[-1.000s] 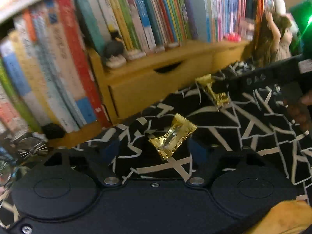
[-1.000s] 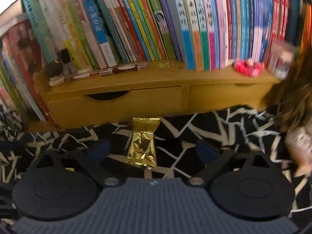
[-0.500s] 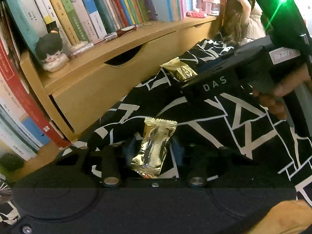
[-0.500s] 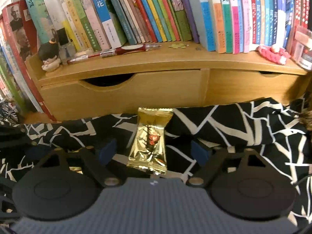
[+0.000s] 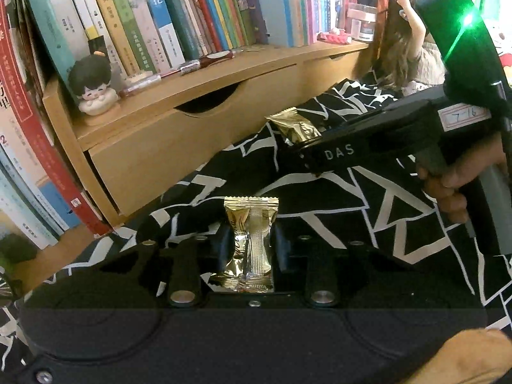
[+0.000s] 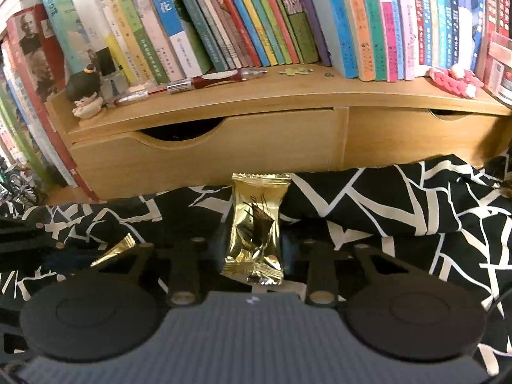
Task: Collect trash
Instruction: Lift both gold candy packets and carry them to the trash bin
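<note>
Two gold candy wrappers lie on a black cloth with white lines (image 5: pixel 368 211). In the left wrist view one gold wrapper (image 5: pixel 252 220) stands between the fingers of my left gripper (image 5: pixel 251 243); the jaws are closing and both pads touch its sides. In the right wrist view the other gold wrapper (image 6: pixel 256 204) sits between the fingers of my right gripper (image 6: pixel 254 243), whose jaws are also closing, pads against it. The left view shows that second wrapper (image 5: pixel 296 126) at the tip of the right gripper body, held by a hand (image 5: pixel 454 185).
A wooden shelf unit with two drawers (image 6: pixel 224 147) stands just behind the cloth, packed with upright books (image 6: pixel 256 16). On its ledge are a small figurine (image 5: pixel 92 89) and pens (image 6: pixel 204 80). A long-haired doll (image 5: pixel 403 54) stands at the right end.
Both grippers sank toward the cloth and their fingers closed in from wide apart until they flank the wrappers. The left view swung so more of the shelf shows.
</note>
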